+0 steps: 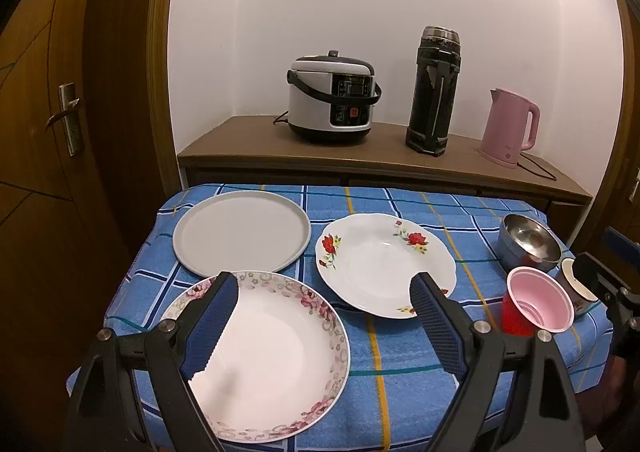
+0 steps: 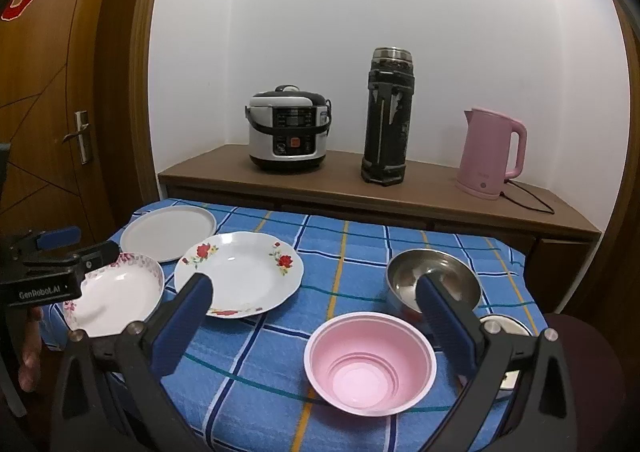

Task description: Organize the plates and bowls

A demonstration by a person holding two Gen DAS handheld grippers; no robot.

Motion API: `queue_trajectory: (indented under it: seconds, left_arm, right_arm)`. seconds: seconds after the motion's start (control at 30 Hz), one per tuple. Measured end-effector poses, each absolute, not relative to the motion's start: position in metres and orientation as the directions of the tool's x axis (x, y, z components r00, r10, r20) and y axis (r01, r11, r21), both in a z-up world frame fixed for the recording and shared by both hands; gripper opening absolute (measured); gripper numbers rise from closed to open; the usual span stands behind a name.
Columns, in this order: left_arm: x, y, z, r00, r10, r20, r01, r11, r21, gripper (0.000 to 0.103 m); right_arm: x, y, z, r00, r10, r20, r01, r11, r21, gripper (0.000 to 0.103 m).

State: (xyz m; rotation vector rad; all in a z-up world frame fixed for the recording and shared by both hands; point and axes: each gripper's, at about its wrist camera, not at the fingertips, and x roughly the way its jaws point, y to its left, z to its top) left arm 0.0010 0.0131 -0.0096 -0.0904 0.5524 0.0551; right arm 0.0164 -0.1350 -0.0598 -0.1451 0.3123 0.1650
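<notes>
Three plates lie on the blue checked tablecloth (image 1: 400,352): a plain grey plate (image 1: 242,232) at the back left, a white plate with red flowers (image 1: 384,264) in the middle, and a pink-floral rimmed plate (image 1: 272,356) at the front left. On the right stand a steel bowl (image 2: 434,280), a pink bowl with red outside (image 2: 370,366) and a small ceramic bowl (image 2: 506,326). My left gripper (image 1: 324,280) is open above the pink-floral plate. My right gripper (image 2: 314,284) is open above the pink bowl. Both are empty.
Behind the table is a brown sideboard (image 2: 400,192) with a rice cooker (image 2: 288,130), a dark thermos (image 2: 388,118) and a pink kettle (image 2: 490,154) with a cord. A wooden door (image 1: 48,112) stands at the left. The table's edges fall off at front and sides.
</notes>
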Motion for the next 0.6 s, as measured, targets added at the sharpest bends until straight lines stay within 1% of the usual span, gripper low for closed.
queue_trajectory:
  seconds: [0.6]
  left_arm:
    - [0.005,0.028,-0.019,0.848,0.023,-0.530,-0.080,0.993,-0.085,0.090]
  right_arm:
    - [0.028,-0.125,-0.064,0.932,0.132,-0.337,-0.182,0.976,-0.120,0.103]
